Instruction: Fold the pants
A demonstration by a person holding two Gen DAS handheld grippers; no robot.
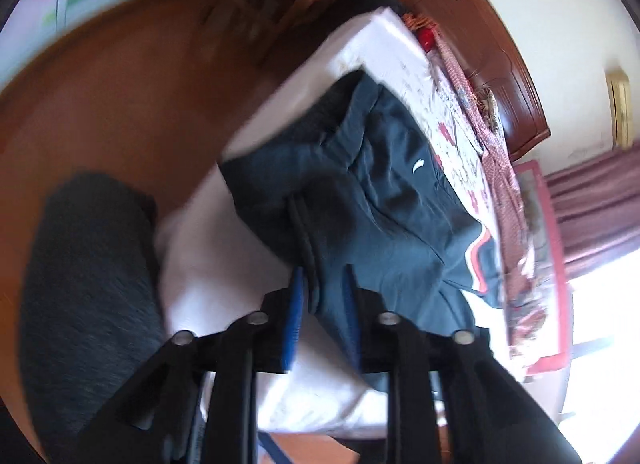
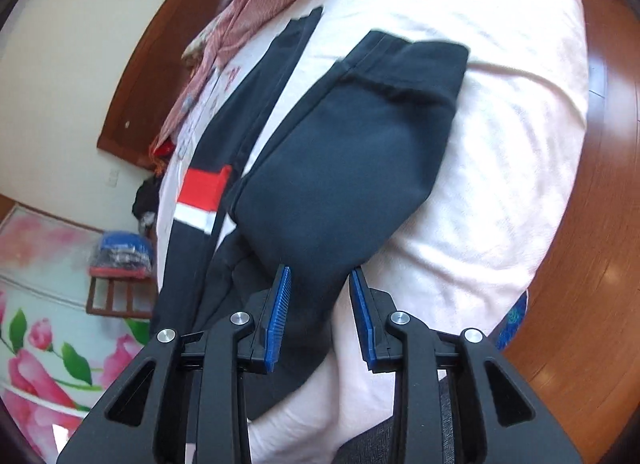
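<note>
Dark navy pants (image 1: 360, 192) lie on a bed (image 2: 500, 152) covered with a pale pink sheet, close to its near edge. They are partly folded and still bunched, with a red and white band on one leg.

The left hand-held gripper (image 1: 322, 284) has its blue pads a little apart. Cloth and a dark drawstring (image 1: 304, 236) pass between them, but the pads do not look pressed on the fabric, so it reads as open. The right hand-held gripper (image 2: 318, 284) is also part open, its pads standing clear on either side of a folded leg near the bed's near edge, gripping nothing.

Likely risks, as a judgement. With both grippers loose, the fold just laid down could spring back or slide, since the fabric is thick and rumpled. The drawstring could snag on the left pad as it pulls away and drag the top layer out of line. The pants sit near the bed's edge, so a careless tug could pull part of them over it toward the wooden floor (image 1: 120, 96).
</note>
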